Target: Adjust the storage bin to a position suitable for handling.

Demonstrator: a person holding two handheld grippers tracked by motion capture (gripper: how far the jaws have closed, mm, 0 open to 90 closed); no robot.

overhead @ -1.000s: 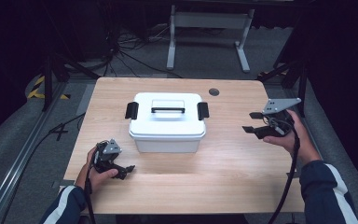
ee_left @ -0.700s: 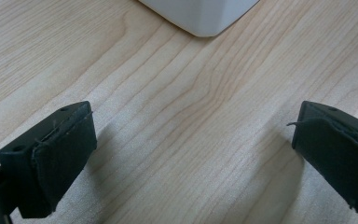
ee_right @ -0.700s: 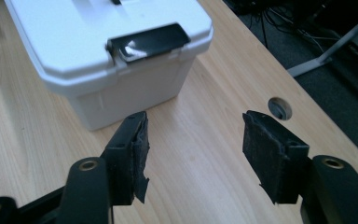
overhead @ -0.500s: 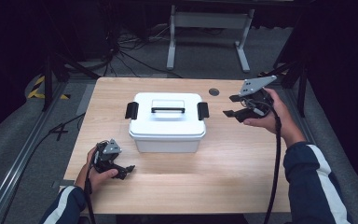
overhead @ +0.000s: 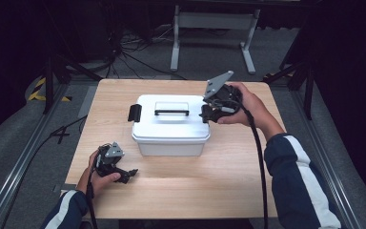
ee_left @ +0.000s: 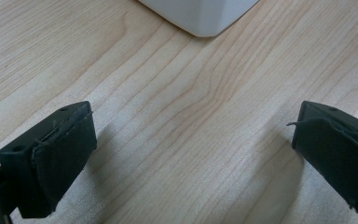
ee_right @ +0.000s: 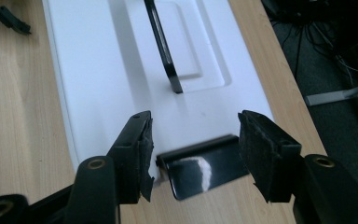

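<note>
White box (overhead: 170, 125) mid-table, my right gripper (ee_right: 193, 156) wide at its right-end black latch (ee_right: 200, 170) — jaws straddling it, clear in its own view, left gripper (ee_left: 191, 154) wide over bare table (ee_left: 177, 107) near me.

The right gripper (overhead: 208, 113) and hand (overhead: 240, 106) covered the white box's (overhead: 170, 125) right latch (ee_right: 203, 167) from above; frame edges cropped the box's near corner (ee_left: 200, 16).

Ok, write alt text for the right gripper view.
The right gripper hangs open over a white box, one of its black fingers on either side of the glossy black latch at the box's near end. Beyond lie the lid's black handle and the wooden table.
</note>
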